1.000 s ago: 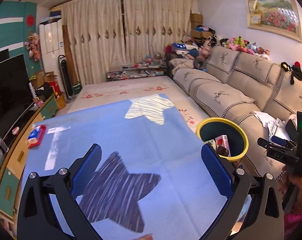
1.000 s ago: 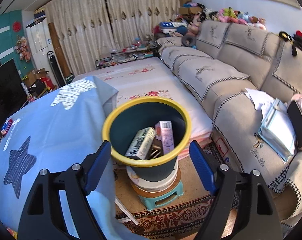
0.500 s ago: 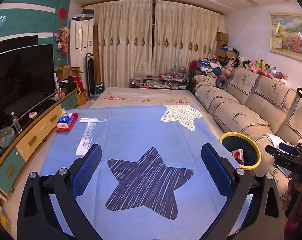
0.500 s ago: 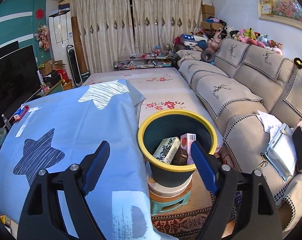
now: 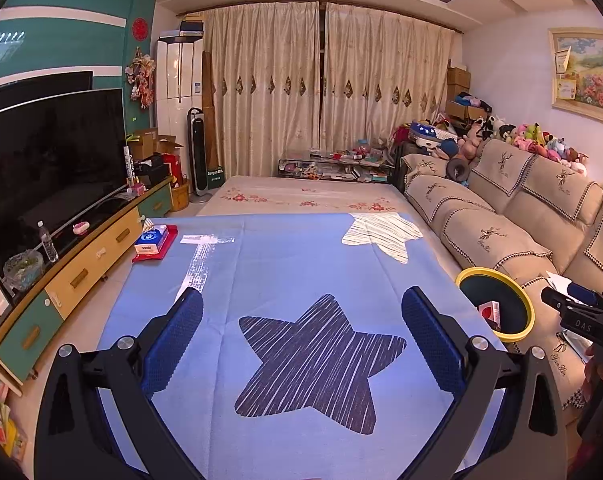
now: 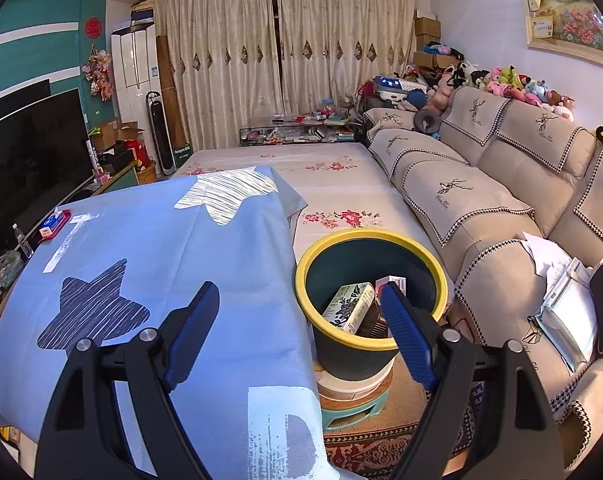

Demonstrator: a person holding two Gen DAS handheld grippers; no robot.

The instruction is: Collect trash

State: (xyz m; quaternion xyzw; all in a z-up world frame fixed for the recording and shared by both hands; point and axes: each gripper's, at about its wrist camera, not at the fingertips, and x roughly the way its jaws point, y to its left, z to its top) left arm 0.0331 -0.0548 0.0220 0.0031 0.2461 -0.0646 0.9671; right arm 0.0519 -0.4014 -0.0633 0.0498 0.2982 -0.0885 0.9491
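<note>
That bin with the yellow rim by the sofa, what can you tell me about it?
The bin is a round, upright, dark teal tub, plastic-looking, with a bright yellow rim and no lid. It stands raised on a stack of stools beside the blue-covered table, before the sofa. Inside lie a floral-print box, a pink-and-white box and something dark.

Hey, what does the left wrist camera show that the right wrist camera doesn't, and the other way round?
Only the left wrist view shows the open left hand-held gripper and part of the right device with the hand holding it.

Only the right wrist view shows the open right hand-held gripper, the green floral box in the bin, and the stool under it.

Both show the yellow-rimmed bin, the blue star cloth, the tissue pack, the sofa and the TV.
</note>
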